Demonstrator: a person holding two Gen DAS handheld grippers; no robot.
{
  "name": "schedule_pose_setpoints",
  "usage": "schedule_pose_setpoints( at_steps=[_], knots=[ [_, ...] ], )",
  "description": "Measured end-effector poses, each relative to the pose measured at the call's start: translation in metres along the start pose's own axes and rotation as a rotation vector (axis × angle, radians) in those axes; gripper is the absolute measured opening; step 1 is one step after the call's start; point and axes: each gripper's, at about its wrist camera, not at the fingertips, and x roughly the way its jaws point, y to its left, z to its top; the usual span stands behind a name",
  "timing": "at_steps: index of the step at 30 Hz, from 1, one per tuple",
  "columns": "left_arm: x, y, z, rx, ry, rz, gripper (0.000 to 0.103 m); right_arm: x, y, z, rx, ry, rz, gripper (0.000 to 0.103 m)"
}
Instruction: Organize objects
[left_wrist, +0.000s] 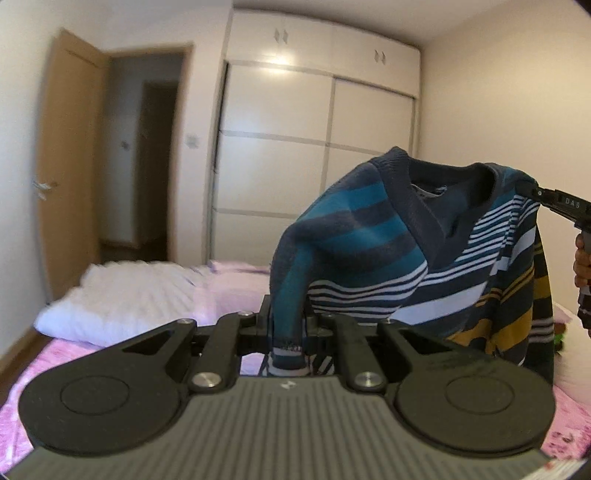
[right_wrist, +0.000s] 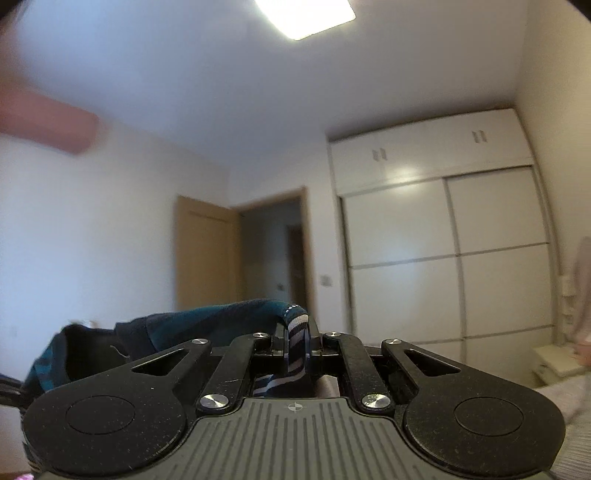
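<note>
A striped sweater (left_wrist: 424, 258) is held up in the air above the bed (left_wrist: 110, 354), spread between the two grippers. Its V-neck collar (left_wrist: 454, 192) is at the top and its body hangs downward, so the long axis of the garment is roughly vertical, while the shoulder line is stretched almost level from side to side. The upper part is banded in teal and dark blue, the middle in thin white and navy stripes, and lower down some mustard-yellow bands are seen.

The left gripper (left_wrist: 288, 332) is closed on the fabric at one shoulder or sleeve; a teal fold with a stitched edge is pinched between its jaws and drapes over them. In the left wrist view the right gripper (left_wrist: 532, 192) is seen at the far shoulder, its black tip clamped on the cloth, with part of a hand (left_wrist: 581, 258) behind it. In the right wrist view the same gripper (right_wrist: 295, 343) is closed on a striped fold, and the rest of the sweater (right_wrist: 166, 332) is gathered to its left.

Below the sweater a pink flowered sheet covers the bed, and a white quilt (left_wrist: 122, 295) lies on it. Behind stand a white wardrobe (left_wrist: 314, 122) with sliding doors and an open wooden door (left_wrist: 70, 147). A ceiling lamp (right_wrist: 306, 14) is lit.
</note>
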Motion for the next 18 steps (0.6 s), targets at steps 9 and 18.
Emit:
schedule_pose_setpoints(
  at_steps=[9,18],
  knots=[
    [0.286,0.068,-0.05,-0.112,0.312,-0.078,0.039,0.201,-0.11,-0.132,0.173,0.606,-0.384,0.035],
    [0.32,0.131,-0.237,-0.224,0.66,-0.024,0.053,0.108,-0.12,-0.32,0.429,0.885,-0.429,0.044]
  ],
)
